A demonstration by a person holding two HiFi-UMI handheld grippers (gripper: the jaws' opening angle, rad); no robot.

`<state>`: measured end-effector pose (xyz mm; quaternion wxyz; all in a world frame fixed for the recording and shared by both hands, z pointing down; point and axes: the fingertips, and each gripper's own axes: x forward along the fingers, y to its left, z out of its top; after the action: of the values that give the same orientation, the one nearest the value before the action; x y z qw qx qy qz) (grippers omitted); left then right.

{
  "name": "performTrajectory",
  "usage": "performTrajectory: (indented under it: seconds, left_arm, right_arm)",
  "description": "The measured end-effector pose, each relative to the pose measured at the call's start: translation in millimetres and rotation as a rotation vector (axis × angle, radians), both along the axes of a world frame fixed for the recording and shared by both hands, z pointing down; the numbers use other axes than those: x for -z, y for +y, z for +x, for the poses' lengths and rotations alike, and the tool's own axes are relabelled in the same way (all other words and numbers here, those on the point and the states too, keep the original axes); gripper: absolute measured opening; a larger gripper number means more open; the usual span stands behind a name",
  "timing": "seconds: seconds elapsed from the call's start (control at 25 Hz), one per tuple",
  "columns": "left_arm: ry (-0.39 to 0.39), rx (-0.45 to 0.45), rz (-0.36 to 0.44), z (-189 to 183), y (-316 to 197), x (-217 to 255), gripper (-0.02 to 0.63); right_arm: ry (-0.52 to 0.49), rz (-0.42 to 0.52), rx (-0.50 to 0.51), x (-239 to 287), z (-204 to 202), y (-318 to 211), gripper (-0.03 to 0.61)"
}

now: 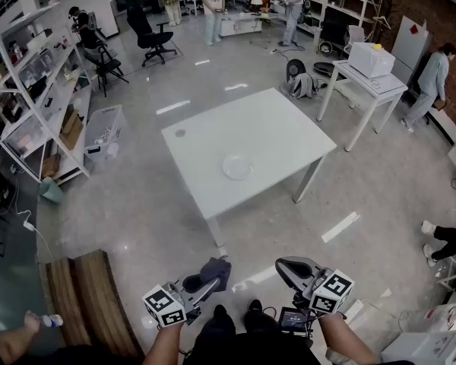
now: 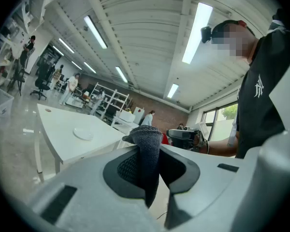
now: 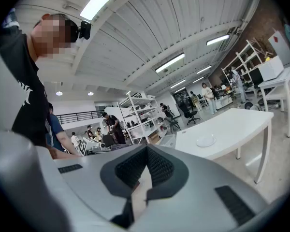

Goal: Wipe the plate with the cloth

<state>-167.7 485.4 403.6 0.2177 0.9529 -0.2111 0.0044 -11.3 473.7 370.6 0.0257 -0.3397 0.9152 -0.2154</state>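
A white plate [image 1: 237, 166] lies on the white table [image 1: 273, 128], well ahead of me across the floor. A dark grey cloth [image 1: 216, 269] hangs pinched in my left gripper [image 1: 210, 278], which is held low near my body, far from the table. In the left gripper view the cloth [image 2: 148, 151] stands up between the jaws, and the plate [image 2: 83, 134] shows small at the left. My right gripper [image 1: 286, 268] is shut with nothing in it. In the right gripper view the plate [image 3: 205, 140] shows on the table [image 3: 232, 124] to the right.
Shelving [image 1: 30, 90] and a plastic bin [image 1: 105, 131] line the left. A second table with a white box [image 1: 371, 59] stands at the right. A wooden bench [image 1: 83, 295] is at my lower left. Several people stand at the back; someone's legs [image 1: 444, 242] show at right.
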Motion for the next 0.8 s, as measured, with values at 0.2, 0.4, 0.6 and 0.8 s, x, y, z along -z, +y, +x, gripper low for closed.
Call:
performTrajectory:
  seconds: [0.2, 0.4, 0.6, 0.8]
  left_arm:
    - [-0.008, -0.016, -0.009, 1, -7, -8, 0.055]
    - [-0.026, -0.006, -0.014, 5, -10, -15, 0.055]
    - [-0.034, 0.009, -0.007, 15, -17, -15, 0.054]
    - [-0.038, 0.016, -0.003, 27, -25, -14, 0.055]
  right_arm:
    - [-0.009, 0.003, -0.013, -5, 1, -10, 0.005]
    - [-0.012, 0.008, -0.022, -11, 3, -17, 0.005]
    - [-0.016, 0.027, -0.008, -7, 10, -22, 0.006]
    - [0.017, 0.032, 0.009, -12, 17, -28, 0.006]
